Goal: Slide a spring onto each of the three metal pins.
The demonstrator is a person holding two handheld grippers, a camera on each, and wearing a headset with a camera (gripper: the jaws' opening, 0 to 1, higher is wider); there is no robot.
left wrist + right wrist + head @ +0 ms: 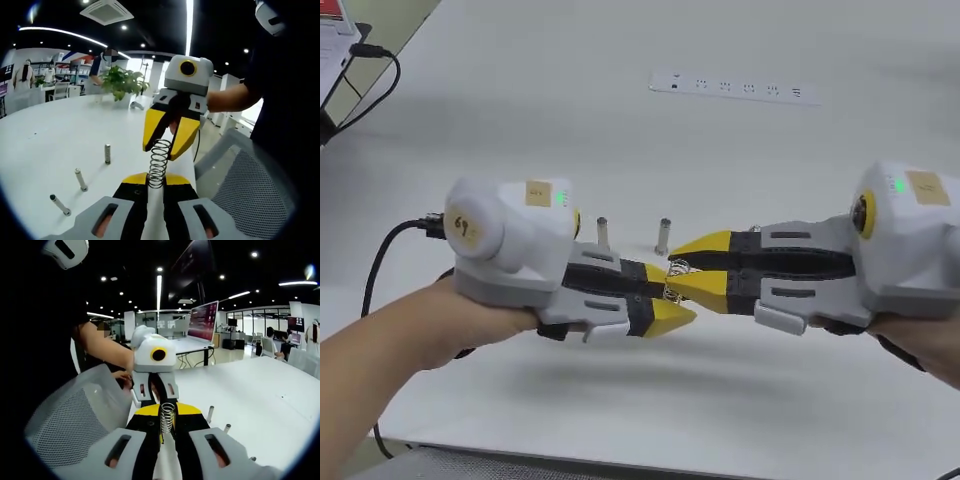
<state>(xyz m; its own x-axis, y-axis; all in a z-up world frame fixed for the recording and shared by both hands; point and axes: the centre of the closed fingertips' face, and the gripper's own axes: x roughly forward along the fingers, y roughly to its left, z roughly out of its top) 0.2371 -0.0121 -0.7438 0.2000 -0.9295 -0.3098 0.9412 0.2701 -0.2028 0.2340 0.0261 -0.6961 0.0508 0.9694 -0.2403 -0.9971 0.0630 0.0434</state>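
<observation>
Where the left gripper stands: the white-bodied left gripper with black fingers and yellow tips [155, 179] has its jaws drawn almost together, clamped on one end of the spring.
Spring: a small coiled steel-wire spring [159, 162] is held in the air, running straight out from the left gripper's tips.
Right gripper: the matching white, black and yellow right gripper [167, 411] sits tip to tip with the left gripper. Its jaws are a little apart with the spring's other end between them; I cannot tell whether they press on it.
Pins: three short upright grey metal pins stand in a row on the white tabletop [620, 120], beyond the left gripper and well apart from the spring.
Farthest pin: the farthest pin [107, 153] looks ribbed and may already carry a spring, but it is too small to be sure.
Nearer pins: the middle pin [80, 179] and the nearest pin [59, 204] look bare.
Progress: early, by my judgement. This spring is not yet over any pin, and at least two pins are left.
Power strip: a white power strip [735, 88] lies far beyond the left gripper.
</observation>
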